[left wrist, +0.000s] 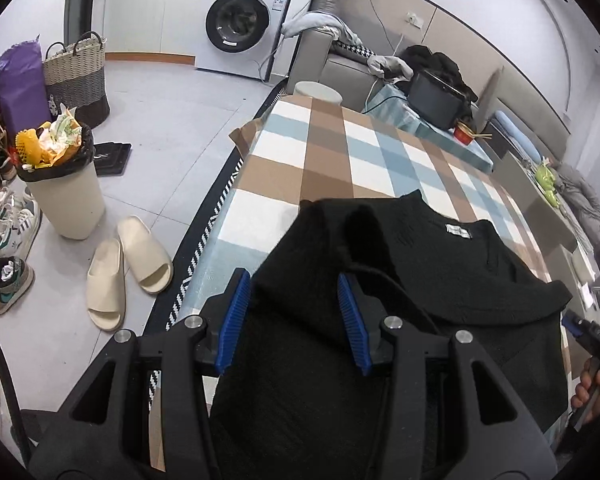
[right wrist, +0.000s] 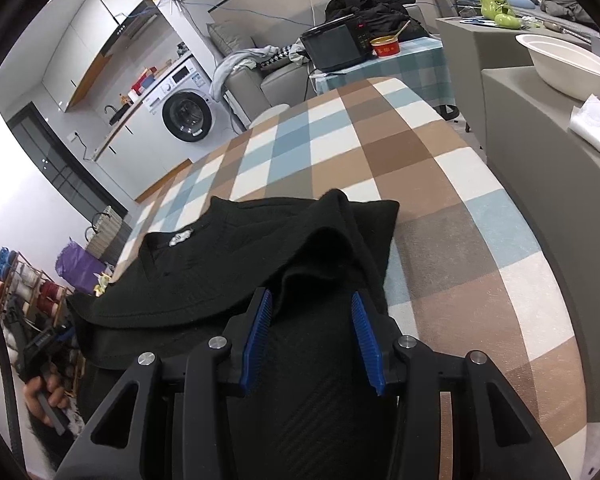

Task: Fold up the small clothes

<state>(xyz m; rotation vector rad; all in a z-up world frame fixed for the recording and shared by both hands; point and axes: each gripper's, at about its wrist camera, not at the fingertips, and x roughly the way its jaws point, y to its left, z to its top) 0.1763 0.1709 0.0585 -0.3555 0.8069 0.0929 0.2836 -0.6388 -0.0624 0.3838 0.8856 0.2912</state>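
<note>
Your black garment (left wrist: 440,264) merges with the dark tongs, so folds and seams are hard to read, and its near edge runs out of the frame under both cameras. It lies on the checked bench (left wrist: 340,152), neck label (left wrist: 459,231) facing up, with a flap doubled over across the chest. The left tongs (left wrist: 296,312) have their blue pads (left wrist: 234,312) apart with cloth lying between them; you cannot tell whether they pinch it. The same goes for the right tongs (right wrist: 312,332). Your hand (right wrist: 44,396) on the other tool is cut off at the picture's edge.
</note>
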